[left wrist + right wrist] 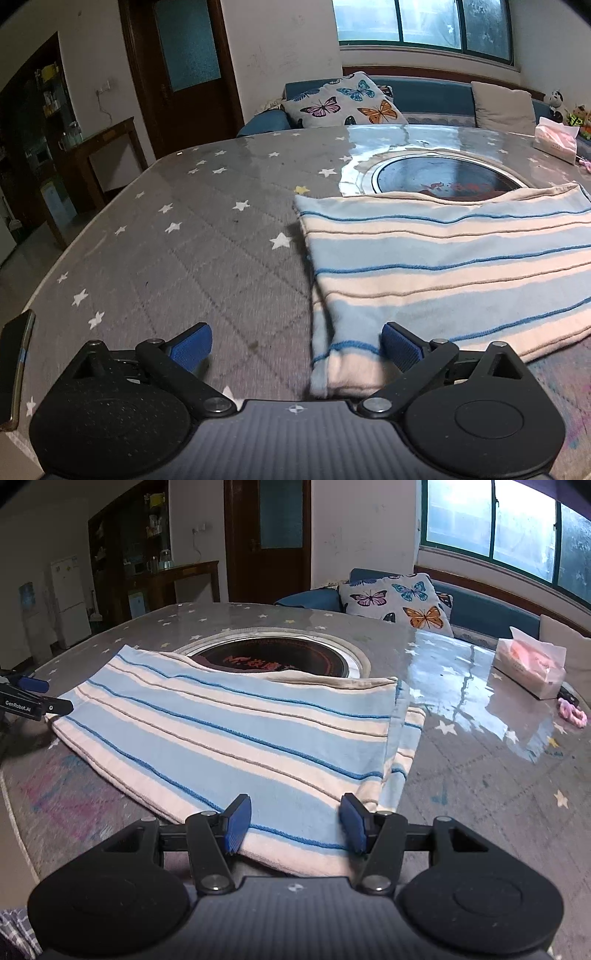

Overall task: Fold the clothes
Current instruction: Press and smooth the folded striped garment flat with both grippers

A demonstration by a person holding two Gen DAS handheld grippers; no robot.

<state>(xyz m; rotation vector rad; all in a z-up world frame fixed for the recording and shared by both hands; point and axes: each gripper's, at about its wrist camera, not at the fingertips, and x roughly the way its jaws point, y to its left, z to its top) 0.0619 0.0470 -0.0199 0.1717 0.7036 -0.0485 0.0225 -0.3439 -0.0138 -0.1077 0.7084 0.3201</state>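
Note:
A folded cloth (443, 266) (229, 731) with light-blue and cream stripes lies flat on the grey star-patterned table (184, 240) (480, 794). My left gripper (295, 349) stands wide open at the cloth's near left corner. That corner lies just inside the right fingertip (400, 347), and bare table shows under the rest of the gap. My right gripper (295, 823) is open over the cloth's near edge, close to its right corner. The cloth lies flat between the blue pads (236, 823), which are not squeezing it. The left gripper's tip (33, 698) shows at the cloth's far left.
A round black hob (443, 177) (277, 657) is set into the table just behind the cloth. A tissue pack (556, 142) (532, 664) and a pink hair tie (572, 712) lie at the right. A phone (14, 365) rests at the table's left edge. A sofa with a butterfly cushion (340, 101) stands behind the table.

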